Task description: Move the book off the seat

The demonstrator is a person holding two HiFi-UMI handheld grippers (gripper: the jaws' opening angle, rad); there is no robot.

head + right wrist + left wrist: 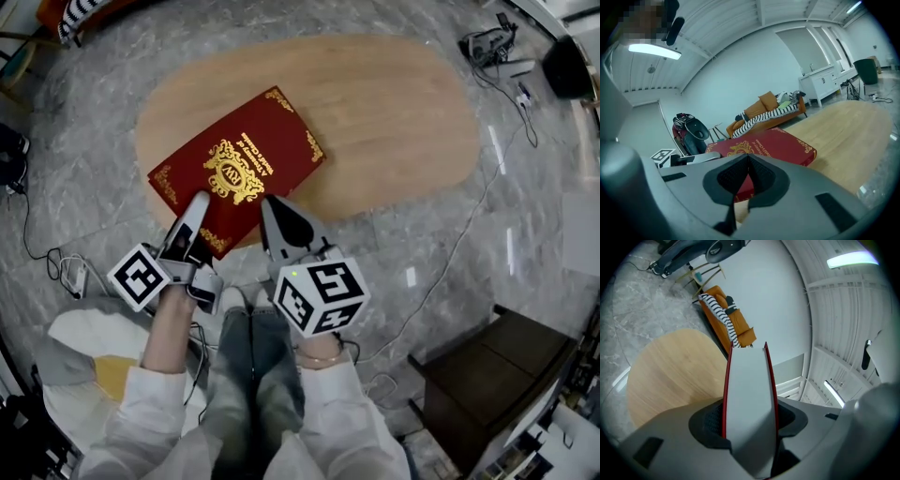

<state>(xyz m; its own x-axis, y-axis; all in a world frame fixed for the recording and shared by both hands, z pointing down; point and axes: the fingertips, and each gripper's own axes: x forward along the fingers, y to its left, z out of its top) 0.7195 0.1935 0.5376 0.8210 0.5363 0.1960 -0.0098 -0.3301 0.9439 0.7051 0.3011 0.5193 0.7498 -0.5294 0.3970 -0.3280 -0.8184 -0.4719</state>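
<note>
Left gripper (194,217): jaws clamped on the near edge of the red book (239,169), one jaw above & one below, with the page block filling the gap between them. Right gripper (275,217): jaws pressed together, nothing in them, tips just over the book's near corner, right beside the left jaws. Book lies flat on the wooden bench (394,112), most of it beyond both sets of jaws; near corner seems to overhang the bench edge.

Risks, imo: it's a one-sided grip near a corner, so on lifting the far end prob sags or pivots out of the left jaws & drops to the floor (525,225). The shut right jaws can't share the load w/o reopening.
</note>
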